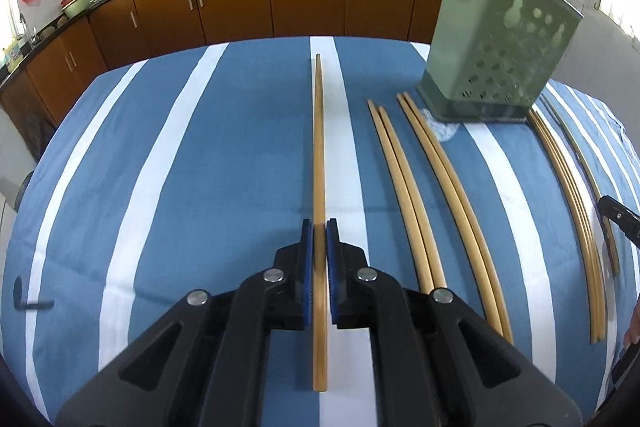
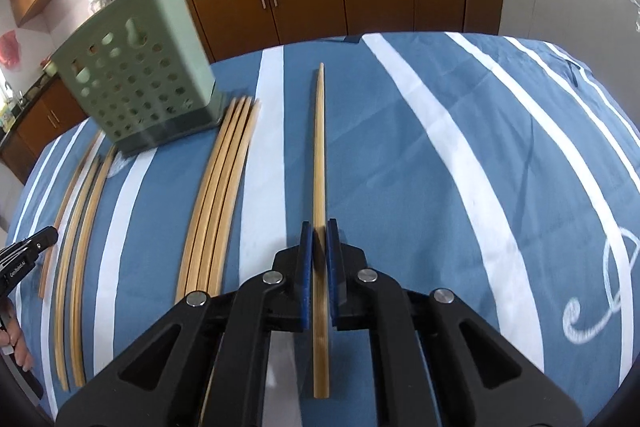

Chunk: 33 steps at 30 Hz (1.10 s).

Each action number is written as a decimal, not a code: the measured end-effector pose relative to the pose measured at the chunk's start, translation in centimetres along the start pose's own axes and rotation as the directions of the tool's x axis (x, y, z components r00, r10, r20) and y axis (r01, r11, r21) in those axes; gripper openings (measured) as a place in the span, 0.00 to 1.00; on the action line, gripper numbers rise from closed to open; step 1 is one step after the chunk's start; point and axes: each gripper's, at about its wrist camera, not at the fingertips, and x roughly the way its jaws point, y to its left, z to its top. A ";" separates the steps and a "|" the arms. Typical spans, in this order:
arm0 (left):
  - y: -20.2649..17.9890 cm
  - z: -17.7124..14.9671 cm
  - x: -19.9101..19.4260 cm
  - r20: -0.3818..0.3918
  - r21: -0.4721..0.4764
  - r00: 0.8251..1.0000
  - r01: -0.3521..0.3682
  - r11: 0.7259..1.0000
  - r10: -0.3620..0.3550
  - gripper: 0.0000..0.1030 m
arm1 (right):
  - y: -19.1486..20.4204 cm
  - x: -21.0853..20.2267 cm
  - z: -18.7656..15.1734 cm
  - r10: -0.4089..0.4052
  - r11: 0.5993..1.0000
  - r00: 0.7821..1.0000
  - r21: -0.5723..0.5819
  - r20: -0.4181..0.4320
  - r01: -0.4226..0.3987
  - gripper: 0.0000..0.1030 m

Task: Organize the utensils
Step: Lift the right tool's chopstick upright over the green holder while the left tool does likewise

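Bamboo chopstick [image 1: 319,187] sits pinched between the blue pads of the left gripper [image 1: 319,229], its tip out over the blue-and-white striped tablecloth [image 1: 200,167]. The right gripper [image 2: 319,229] clamps another chopstick [image 2: 319,167] likewise. More chopsticks [image 1: 400,187] lie on the cloth near the green perforated utensil holder [image 1: 504,59]

A table covered by a blue cloth with white stripes [image 1: 200,155] carries a green perforated utensil holder [image 1: 500,55] at its far side. Loose wooden chopsticks lie on the cloth: two pairs [image 1: 420,187] left of the holder, a bundle [image 2: 218,195] right of it.
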 end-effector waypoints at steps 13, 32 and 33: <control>0.0 -2.6 -1.7 0.021 0.016 0.999 0.038 0.999 -0.038 0.08 | 0.5 -1.6 -1.8 -0.019 0.999 1.000 -0.049 0.001 0.019 0.08; 2.4 2.3 -11.6 0.293 -0.068 0.956 0.057 0.996 -0.035 0.07 | -1.0 -10.3 2.6 0.031 0.999 0.953 0.006 0.300 -0.035 0.07; 2.5 2.7 -12.1 0.308 -0.071 0.951 0.056 0.996 -0.031 0.07 | -1.0 -10.7 3.0 0.033 0.999 0.947 0.008 0.320 -0.037 0.07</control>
